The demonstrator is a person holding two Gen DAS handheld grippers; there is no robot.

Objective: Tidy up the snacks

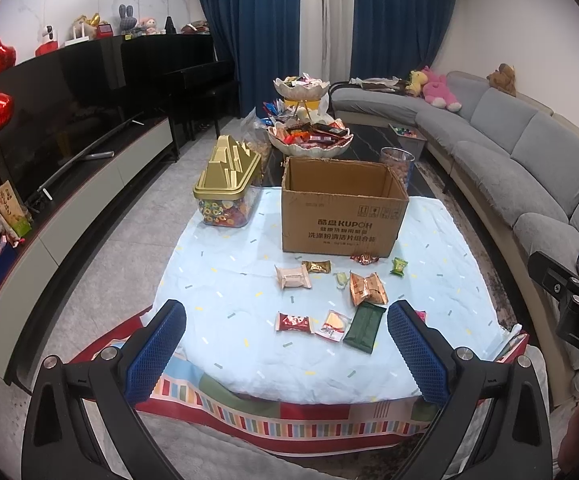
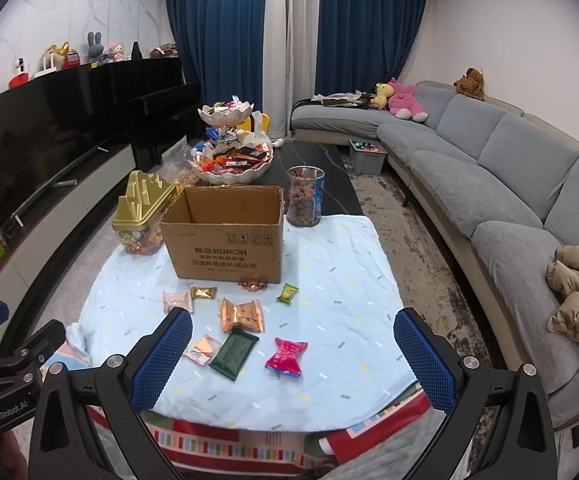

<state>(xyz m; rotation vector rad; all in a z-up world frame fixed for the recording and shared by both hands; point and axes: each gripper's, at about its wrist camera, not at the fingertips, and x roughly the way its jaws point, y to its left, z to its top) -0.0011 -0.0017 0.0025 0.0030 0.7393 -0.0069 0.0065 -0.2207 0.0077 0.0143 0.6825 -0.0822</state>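
**Both grippers spread wide above loose snacks on the blue cloth**

The left gripper hangs with its 2 blue-padded fingers far apart, holding nothing. The right gripper is likewise spread and empty. Both hover over the near edge of a pale blue cloth covering the table.

The snacks lie scattered on that cloth between the grippers and an open cardboard box, which stands upright further back, its mouth facing up.

In the left wrist view, a dark green packet lies just ahead of the gap between the fingers, nearer the right finger; its long axis runs from near-left to far-right. A red packet and a clear-wrapped wafer sit beside it on the left. Further off lie a copper-coloured packet, a pink packet, a small gold candy and a green candy, the last 2 close to the box front.

In the right wrist view, a magenta packet lies between the fingers, flat, its long axis running near to far with a slight tilt.

Beside the box, a gold-lidded candy tub stands to the left, and a clear jar of brown balls behind its right corner.
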